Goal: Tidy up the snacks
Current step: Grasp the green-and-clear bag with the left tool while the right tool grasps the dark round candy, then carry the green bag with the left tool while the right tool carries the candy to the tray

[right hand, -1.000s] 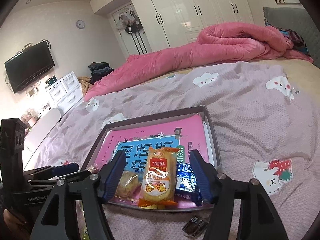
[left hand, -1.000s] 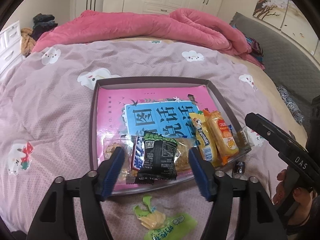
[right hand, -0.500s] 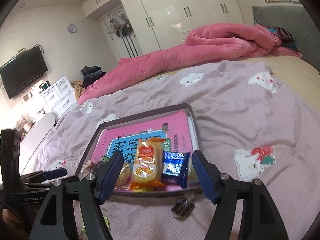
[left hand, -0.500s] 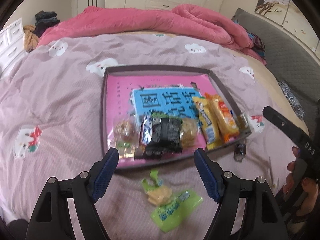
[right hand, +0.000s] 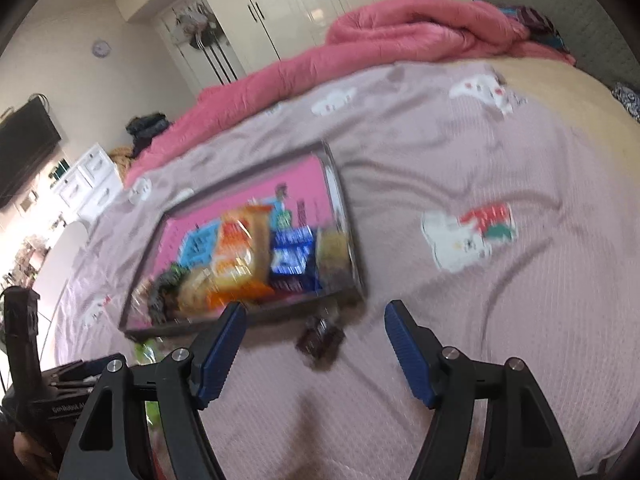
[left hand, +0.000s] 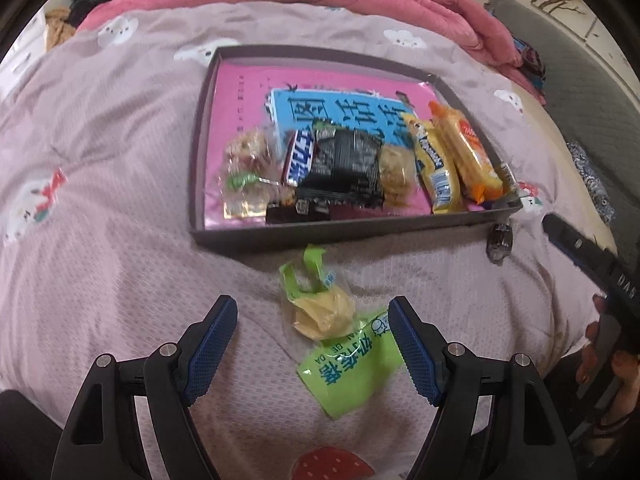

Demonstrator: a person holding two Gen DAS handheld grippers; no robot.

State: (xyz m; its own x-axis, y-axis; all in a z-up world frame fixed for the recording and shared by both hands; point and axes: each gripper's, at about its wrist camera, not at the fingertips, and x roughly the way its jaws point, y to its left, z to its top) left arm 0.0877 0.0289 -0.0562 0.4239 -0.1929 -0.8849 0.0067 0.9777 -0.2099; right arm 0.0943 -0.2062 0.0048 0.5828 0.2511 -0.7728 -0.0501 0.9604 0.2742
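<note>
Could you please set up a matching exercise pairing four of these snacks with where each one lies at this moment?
Things:
1. black packet
2. green packet
3. small dark candy
4. orange packet

Places:
A. on the bedspread, just outside the tray's near right corner
B. inside the tray, along its right side
C. on the bedspread, between the open left gripper fingers
D. inside the tray, in the middle of its near row

Pairs: 1-D, 2-C, 3-A, 4-B
</note>
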